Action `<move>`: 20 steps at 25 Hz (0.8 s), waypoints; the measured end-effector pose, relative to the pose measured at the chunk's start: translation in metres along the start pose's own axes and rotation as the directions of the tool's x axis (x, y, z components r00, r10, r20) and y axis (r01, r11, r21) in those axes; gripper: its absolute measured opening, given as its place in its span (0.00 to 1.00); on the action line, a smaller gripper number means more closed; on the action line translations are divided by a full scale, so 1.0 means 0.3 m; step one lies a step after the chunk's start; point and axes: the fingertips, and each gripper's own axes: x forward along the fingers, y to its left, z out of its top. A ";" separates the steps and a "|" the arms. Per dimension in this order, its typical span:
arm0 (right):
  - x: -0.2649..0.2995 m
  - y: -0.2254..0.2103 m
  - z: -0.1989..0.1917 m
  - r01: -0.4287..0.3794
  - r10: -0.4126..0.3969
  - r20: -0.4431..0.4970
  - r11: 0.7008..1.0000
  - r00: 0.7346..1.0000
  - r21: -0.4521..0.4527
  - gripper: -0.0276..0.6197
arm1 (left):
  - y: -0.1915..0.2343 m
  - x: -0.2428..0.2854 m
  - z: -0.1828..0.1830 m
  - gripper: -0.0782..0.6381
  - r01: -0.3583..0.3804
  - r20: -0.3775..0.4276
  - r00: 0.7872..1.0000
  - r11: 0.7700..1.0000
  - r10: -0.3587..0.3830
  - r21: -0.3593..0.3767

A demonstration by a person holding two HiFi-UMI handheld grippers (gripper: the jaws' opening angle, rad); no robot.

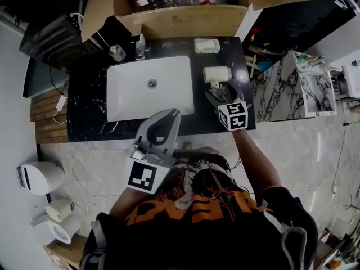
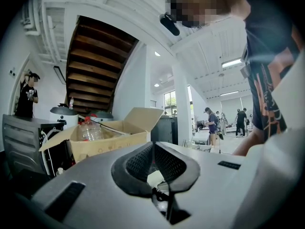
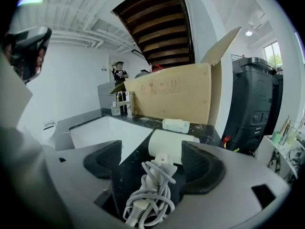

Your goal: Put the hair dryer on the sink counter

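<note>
1. Plainly, the black sink counter [image 1: 90, 108] was the largest thing in play, with its white basin [image 1: 147, 88] set in the middle and a cardboard box [image 1: 185, 20] behind it.
2. The left gripper [image 1: 169, 121] hovered over the counter's near edge with its jaws pressed together on nothing, taking no part.
3. The right gripper [image 3: 152, 159] sat over the counter's right side, angled down, its jaws spread wide and pressing on nothing.
4. The hair dryer [image 3: 167, 146] lay on the counter just right of the basin, its barrel away from the gripper and its handle between the spread jaws, touching neither pad, so the placing looked done.
5. The bundled cord [image 3: 148, 197] was wound round the handle, closest to the gripper body. The likely trouble was here: a jaw catching a loose loop as the gripper drew off could drag the dryer toward the counter's front edge, or tip it into the basin.
</note>
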 end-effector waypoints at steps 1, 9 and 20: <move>-0.018 0.007 0.032 -0.003 0.003 0.029 1.000 1.000 0.000 0.66 | -0.003 -0.001 -0.001 0.16 0.002 0.000 1.000 1.000 -0.002 0.002; -0.209 0.141 0.297 -0.079 0.082 0.259 0.997 0.962 -0.022 0.57 | -0.016 -0.010 -0.007 0.16 0.003 0.004 1.000 1.000 -0.003 -0.005; -0.478 0.339 0.581 -0.187 0.217 0.479 0.976 0.851 -0.109 0.40 | -0.033 -0.013 0.018 0.16 0.019 0.026 0.999 1.000 -0.019 -0.001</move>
